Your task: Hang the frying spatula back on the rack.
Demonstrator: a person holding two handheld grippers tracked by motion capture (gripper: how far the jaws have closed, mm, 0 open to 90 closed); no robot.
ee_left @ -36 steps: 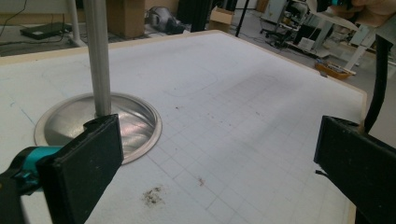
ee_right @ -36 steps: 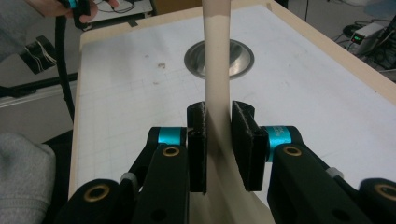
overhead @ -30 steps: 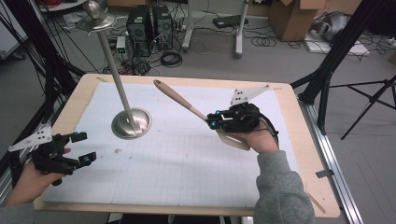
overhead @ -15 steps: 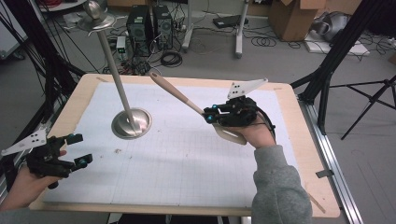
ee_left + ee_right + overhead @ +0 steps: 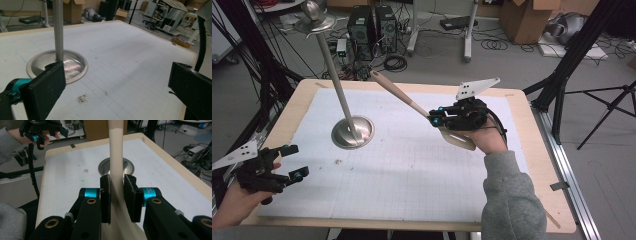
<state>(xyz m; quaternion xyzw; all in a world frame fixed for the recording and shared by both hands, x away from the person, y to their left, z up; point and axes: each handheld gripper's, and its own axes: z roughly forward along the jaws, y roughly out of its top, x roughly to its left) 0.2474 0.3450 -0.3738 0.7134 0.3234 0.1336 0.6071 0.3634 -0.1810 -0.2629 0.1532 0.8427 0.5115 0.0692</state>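
A pale wooden spatula is held above the table, its handle slanting up and left toward a metal stand. My right gripper is shut on the spatula's neck, the blade below my hand. In the right gripper view the handle rises between the pressed pads of the right gripper. The stand has a round base, a leaning pole and a dish on top. My left gripper is open and holds nothing near the front left corner; the left gripper faces the base.
A white gridded mat covers the wooden tabletop. A small dark smudge lies on the mat near the base. Black tripod legs stand off the right edge, with computers and cables behind the table.
The right gripper has risen a little and drifted left, carrying the spatula so its handle tip sits higher. The left gripper has barely shifted and stays open.
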